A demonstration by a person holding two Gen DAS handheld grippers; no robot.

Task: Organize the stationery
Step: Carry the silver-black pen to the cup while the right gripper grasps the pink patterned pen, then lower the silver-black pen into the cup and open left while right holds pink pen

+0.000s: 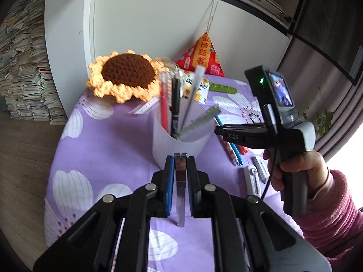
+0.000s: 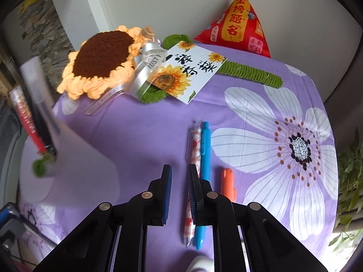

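My left gripper [image 1: 180,158] is shut on a flat metal ruler-like strip [image 1: 180,192], held just in front of a white pen cup [image 1: 179,140]. The cup holds a red pen [image 1: 163,104], a black pen [image 1: 174,108] and other sticks. My right gripper [image 2: 180,167] is open and empty, hovering above the purple cloth just left of a patterned pen [image 2: 194,145] and a blue pen [image 2: 205,149]. An orange item [image 2: 228,181] lies to their right. The right gripper also shows in the left wrist view [image 1: 217,130], beside the cup.
A crochet sunflower [image 1: 127,74] with a card [image 2: 192,70] and a green stem [image 2: 254,73] lies at the back. A red triangular pouch [image 2: 240,22] hangs by the wall. A white correction tape [image 1: 251,179] and an eraser [image 1: 261,165] lie right of the cup.
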